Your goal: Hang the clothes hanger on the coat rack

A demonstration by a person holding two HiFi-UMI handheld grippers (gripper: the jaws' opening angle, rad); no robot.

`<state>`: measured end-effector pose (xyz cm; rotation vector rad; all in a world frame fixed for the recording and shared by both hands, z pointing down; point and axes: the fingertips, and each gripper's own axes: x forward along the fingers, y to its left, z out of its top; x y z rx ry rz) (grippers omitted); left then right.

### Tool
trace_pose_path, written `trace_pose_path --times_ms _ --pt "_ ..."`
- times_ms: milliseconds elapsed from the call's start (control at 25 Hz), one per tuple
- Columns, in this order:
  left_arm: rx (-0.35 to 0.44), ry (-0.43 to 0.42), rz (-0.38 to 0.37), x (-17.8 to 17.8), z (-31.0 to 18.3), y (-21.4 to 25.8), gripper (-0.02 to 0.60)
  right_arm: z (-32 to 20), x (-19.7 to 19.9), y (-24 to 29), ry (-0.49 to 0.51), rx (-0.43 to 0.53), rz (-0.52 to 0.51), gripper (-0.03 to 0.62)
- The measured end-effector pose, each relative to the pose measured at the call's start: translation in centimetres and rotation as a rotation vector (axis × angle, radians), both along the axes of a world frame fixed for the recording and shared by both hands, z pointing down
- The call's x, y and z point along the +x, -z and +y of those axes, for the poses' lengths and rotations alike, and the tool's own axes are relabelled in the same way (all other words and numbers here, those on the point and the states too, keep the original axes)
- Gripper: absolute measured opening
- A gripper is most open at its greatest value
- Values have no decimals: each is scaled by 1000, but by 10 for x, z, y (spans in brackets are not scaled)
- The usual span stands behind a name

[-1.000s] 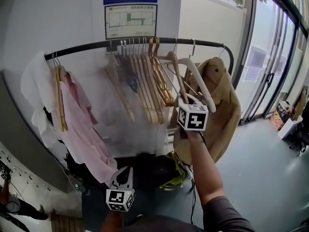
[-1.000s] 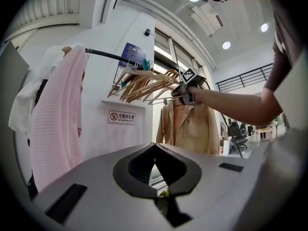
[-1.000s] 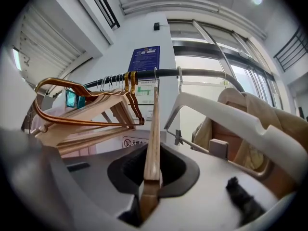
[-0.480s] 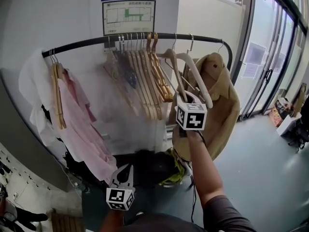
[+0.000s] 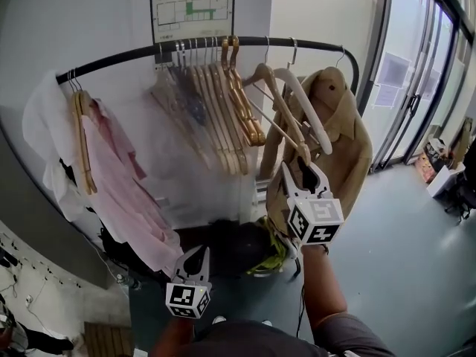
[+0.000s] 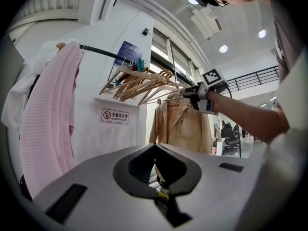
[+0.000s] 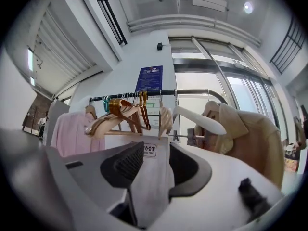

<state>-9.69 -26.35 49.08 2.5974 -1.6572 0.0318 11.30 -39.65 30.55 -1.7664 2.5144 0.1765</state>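
A light wooden hanger [image 5: 279, 110] hangs by its hook from the black rail [image 5: 134, 56], beside a white hanger [image 5: 306, 106]. Its lower end sits just above my right gripper [image 5: 304, 174]. That gripper's jaws are opening and stand apart with nothing between them. In the right gripper view the wooden hanger [image 7: 165, 120] shows end-on straight ahead of the right gripper [image 7: 156, 150], with the white hanger [image 7: 199, 120] to its right. My left gripper [image 5: 199, 253] is low at the left, shut and empty. In the left gripper view the left gripper [image 6: 155, 147] shows its tips together.
Several wooden hangers [image 5: 216, 103] crowd the rail's middle. A pink garment [image 5: 119, 184] hangs at its left end and a beige coat [image 5: 342, 140] at its right. Dark bags [image 5: 230, 255] lie on the floor under the rail. Glass doors [image 5: 416, 88] stand at the right.
My right gripper has let go of the wooden hanger, opened, and drawn down and back from it. The hanger stays on the rail. The left gripper has barely moved.
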Motion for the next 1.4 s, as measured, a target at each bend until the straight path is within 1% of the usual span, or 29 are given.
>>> trace_pose_path --times_ms 80,240,320,400,480,560,640,720,920,1400 --pt "0 -4 6 1 -1 1 9 20 1 -16 7 -3 -3 156" --pt "14 -20 17 8 -5 7 9 56 -6 -49 30 22 -31 149" --pt "22 -28 17 12 -7 11 9 68 -9 -71 33 1 -42 92" --pt "30 -34 12 16 -10 14 9 76 -13 -94 33 -42 -41 60" --pt "42 -37 4 18 -13 19 9 82 -18 -113 34 -85 -15 37" --pt "48 -31 -10 17 -16 23 9 88 -25 -128 30 -108 36 17" --pt "41 -20 -24 16 -21 23 9 91 -30 -138 11 -120 92 15" --pt "34 -9 -39 15 -23 23 9 93 -32 -146 -10 -136 116 15" --pt "37 -6 -46 16 -27 26 9 90 -31 -149 -21 -151 112 14" --pt "21 -17 -39 24 -23 22 9 91 -26 -149 -6 -149 54 14"
